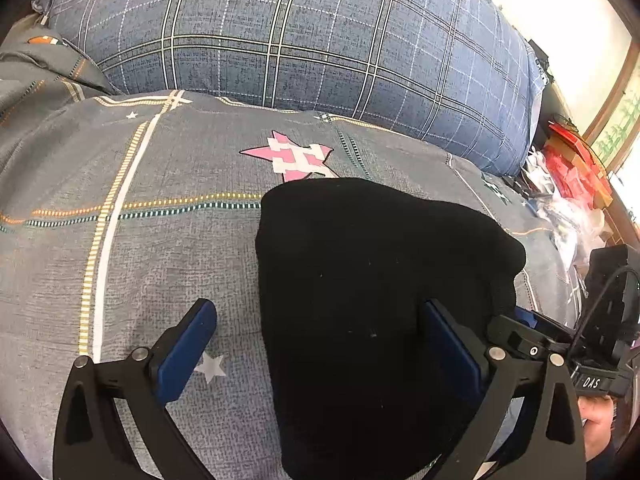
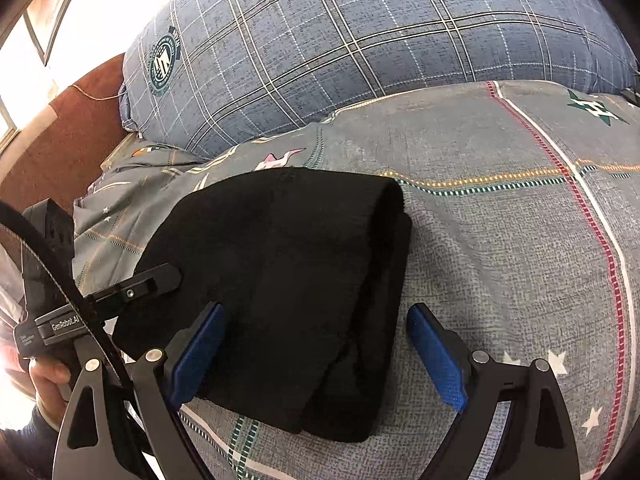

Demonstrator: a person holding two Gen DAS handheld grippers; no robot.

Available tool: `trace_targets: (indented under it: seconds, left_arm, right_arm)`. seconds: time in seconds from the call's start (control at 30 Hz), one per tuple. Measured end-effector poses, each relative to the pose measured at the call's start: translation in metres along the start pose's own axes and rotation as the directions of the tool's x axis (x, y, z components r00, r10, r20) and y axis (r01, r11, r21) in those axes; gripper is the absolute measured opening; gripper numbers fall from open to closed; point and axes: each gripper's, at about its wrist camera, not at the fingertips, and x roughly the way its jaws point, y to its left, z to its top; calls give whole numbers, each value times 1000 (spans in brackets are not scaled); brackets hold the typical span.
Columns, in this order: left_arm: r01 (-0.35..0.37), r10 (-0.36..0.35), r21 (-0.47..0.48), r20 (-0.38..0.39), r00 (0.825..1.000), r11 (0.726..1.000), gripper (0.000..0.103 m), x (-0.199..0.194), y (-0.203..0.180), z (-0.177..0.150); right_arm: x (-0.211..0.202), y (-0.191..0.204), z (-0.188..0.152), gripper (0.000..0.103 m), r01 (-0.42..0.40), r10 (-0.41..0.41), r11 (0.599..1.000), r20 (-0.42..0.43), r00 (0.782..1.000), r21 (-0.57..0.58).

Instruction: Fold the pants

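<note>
The pants (image 1: 372, 280) are lying folded into a thick black bundle on the bed (image 1: 160, 240), on a grey cover with stripes and stars. Their long axis is running from the near edge of the bed away toward the blue plaid pillow (image 1: 300, 40), and the far end is stopping just short of it, partly covering a pink star (image 1: 292, 152). In the right wrist view the bundle (image 2: 288, 272) is showing stacked layers along its right side, with the rounded fold at the far end.

The left tongs (image 1: 320, 344) are standing wide apart and gripping nothing: the left pad is hanging over bare cover, while the right pad is sitting over the black cloth, whether touching I cannot tell. The right tongs (image 2: 316, 348) are likewise spread wide, straddling the near right part of the bundle without pinching it. The left pad is lying against the cloth; the right pad is clear of it, over the cover.

A hand (image 2: 44, 380) is holding the left tool's grip.
</note>
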Motion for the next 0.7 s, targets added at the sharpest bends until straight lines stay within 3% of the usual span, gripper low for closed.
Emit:
trace_targets:
  seconds: [0.27,0.37,0.4,0.43,0.5,0.57,0.7]
  left_arm:
    - [33,-33,-12,1,999,999,103,10,-1,-3]
    - [46,-46,2,2,999,999,101,11,-6,-6]
    - [58,-58,10,1,998,998,95,11,-8,-7]
    - [69,-70,27,3,998,997,80,9,-12,-8]
    - [49,-50,62,26,998,997,71,3,-20,-10]
    - [63,-66,69,38,997,996,54,-6,-22,-9]
    - [70,-75,72,61,995,995,48,-30,-27,-1]
  right_arm:
    - [4,3,-1,96,-21,21,1000,29,999,-17]
    - [3,6,-2,85,-6,8,999,48,999,-37]
    - [1,7,-2,72,3,0,999,57,998,-47]
    - [-1,6,-2,62,-3,6,999,64,998,-48]
    - [-8,4,-1,52,-21,24,999,77,997,-39]
    - [-14,9,2,49,-15,19,998,80,997,-60]
    - [-31,30,9,47,-6,20,991,107,994,-130]
